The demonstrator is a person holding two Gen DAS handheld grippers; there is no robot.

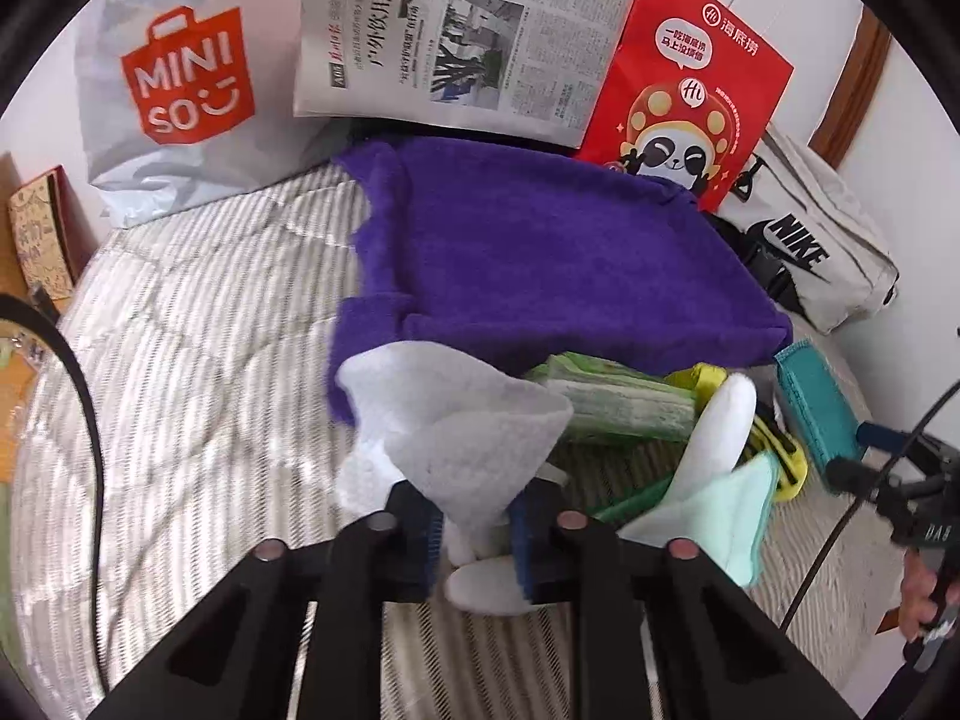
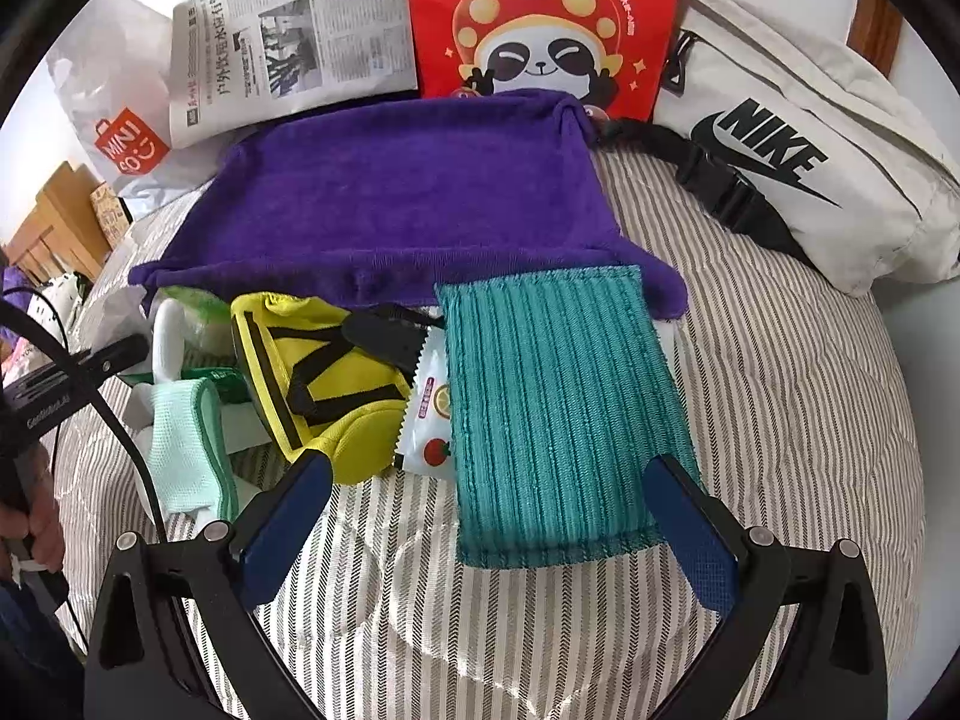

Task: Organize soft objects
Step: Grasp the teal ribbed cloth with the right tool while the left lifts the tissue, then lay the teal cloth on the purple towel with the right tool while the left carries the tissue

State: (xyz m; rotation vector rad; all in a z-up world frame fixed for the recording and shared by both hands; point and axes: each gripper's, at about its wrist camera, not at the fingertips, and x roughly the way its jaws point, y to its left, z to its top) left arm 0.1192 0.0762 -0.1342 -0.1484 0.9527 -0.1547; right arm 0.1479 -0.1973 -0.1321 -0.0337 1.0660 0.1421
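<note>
Towel (image 2: 408,192): far centre, on the quilt (image 2: 780,420).
Ribbed pad (image 2: 558,414): near right, far end touching the towel.
Pouch (image 2: 324,378): left of the pad.
Snack packet (image 2: 429,420): between pouch and pad.
Bags and newspaper (image 2: 300,42): behind the towel.

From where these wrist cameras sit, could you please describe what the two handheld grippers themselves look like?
Both match: the left gripper and right gripper have glossy black angular frames with triangular cut-outs, round silvery-pink bolt heads at the joints, and dark blue textured pads on the fingers. A black cable runs to the right unit, seen from the left wrist camera, and bare skin of the hand gripping it shows there.
</note>
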